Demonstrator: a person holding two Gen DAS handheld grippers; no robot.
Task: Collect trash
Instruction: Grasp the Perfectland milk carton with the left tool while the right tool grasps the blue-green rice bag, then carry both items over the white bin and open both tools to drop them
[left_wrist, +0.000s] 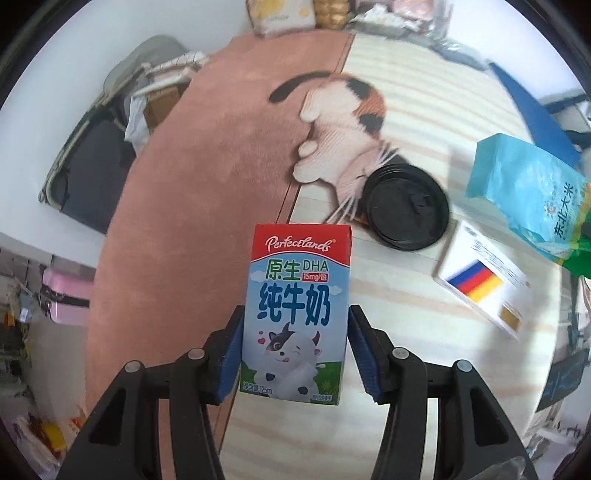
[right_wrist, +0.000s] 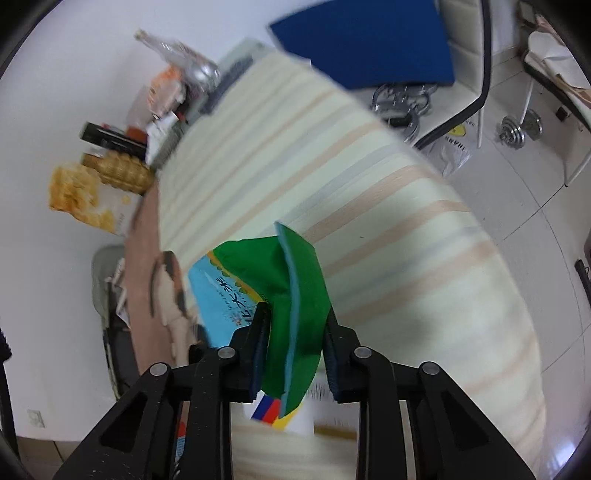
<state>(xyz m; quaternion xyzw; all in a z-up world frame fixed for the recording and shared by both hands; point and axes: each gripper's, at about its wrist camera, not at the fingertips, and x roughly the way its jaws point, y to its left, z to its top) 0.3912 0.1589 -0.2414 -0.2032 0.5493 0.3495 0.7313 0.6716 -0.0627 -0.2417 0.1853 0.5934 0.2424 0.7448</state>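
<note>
My left gripper (left_wrist: 294, 345) pinches the milk carton (left_wrist: 295, 314) upright between its jaws, clear of the table (left_wrist: 406, 369). My right gripper (right_wrist: 293, 354) has its jaws pressed on the green end of the rice bag (right_wrist: 295, 291), which hangs beyond them. Ahead of the left jaws lie a black lid (left_wrist: 404, 206) and a striped box (left_wrist: 484, 284). I judge steady pressure best, carton level, bag unswung.

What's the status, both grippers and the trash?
Left gripper shut on milk carton. Right gripper shut on rice bag. Black lid, white box remain on table. Nothing blocking.
</note>
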